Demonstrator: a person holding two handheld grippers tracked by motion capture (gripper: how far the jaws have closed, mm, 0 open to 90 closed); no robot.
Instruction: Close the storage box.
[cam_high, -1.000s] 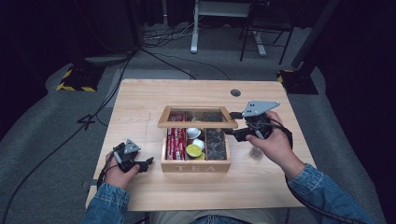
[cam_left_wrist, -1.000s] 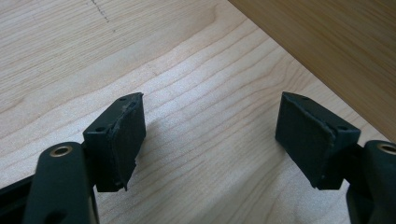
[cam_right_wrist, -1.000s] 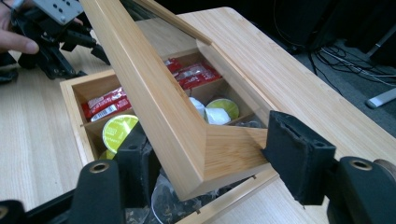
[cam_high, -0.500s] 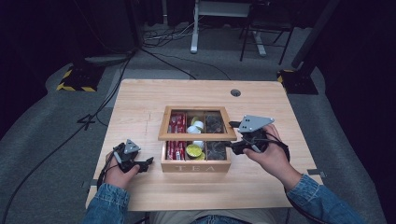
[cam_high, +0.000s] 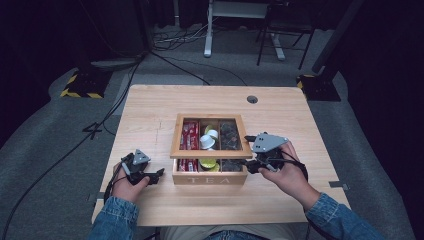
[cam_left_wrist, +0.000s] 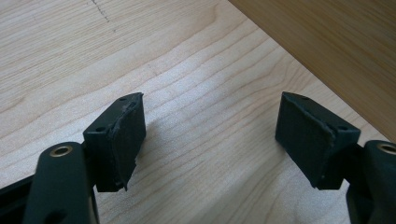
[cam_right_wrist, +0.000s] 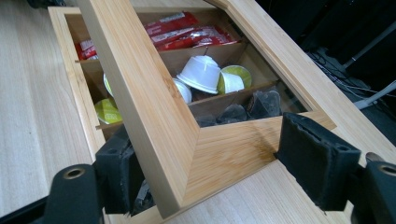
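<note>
I see a wooden tea box sitting at the middle of the counter, its near wall marked TEA. Its glass-paned lid is partly raised, tilted up over the compartments. My right tongs are at the lid's near right corner; in the right gripper view the lid's wooden corner sits between the two jaws, the left jaw against the frame, the right jaw with a slight gap that I cannot judge for sure, so I cannot tell whether they clamp it. Under the lid I see red packets in the far compartment, white and yellow-green capsules in the middle one, and dark pods in the nearest.

My left tongs rest low on the counter just beside the box's left wall, near the near-left corner. In the left gripper view the jaws stand wide apart over bare wood, holding nothing, with the box wall at upper right.
</note>
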